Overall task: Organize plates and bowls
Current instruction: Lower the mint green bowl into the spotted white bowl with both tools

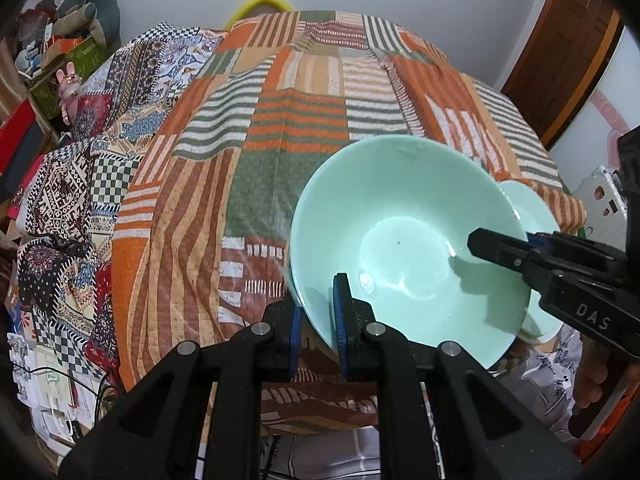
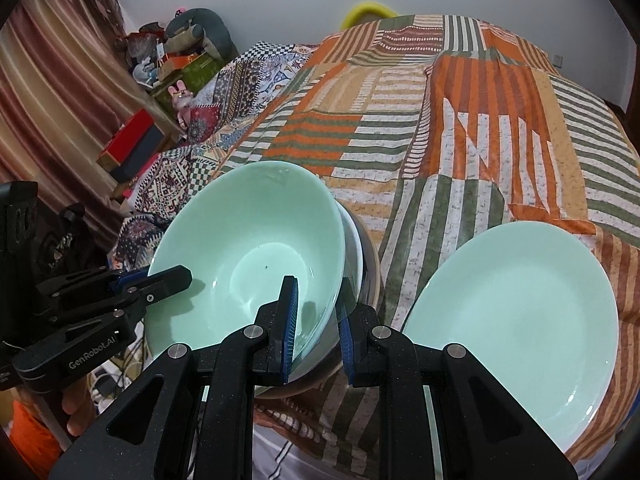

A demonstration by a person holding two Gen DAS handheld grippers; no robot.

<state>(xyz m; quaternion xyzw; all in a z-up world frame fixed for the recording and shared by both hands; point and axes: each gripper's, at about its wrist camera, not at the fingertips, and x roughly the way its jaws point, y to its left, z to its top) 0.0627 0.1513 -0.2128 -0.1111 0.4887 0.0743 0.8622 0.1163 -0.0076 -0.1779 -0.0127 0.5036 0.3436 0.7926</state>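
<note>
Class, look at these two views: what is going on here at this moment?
A person holds two handheld grippers over a bed with a striped quilt. Both are shut on the rim of one green bowl: the left gripper on one side, the right gripper on the opposite side. The bowl sits tilted over other dishes stacked beneath it. A green plate lies on the quilt beside it, untouched.

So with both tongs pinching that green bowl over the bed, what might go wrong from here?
1. Each tongs, left and right, grips only the thin rim of the green bowl; the glazed edge might slip.
2. The bowl appears nested in other bowls, which could knock together.
3. The quilt looks soft and wrinkled, so the stack may tip toward the green plate beside it.
</note>
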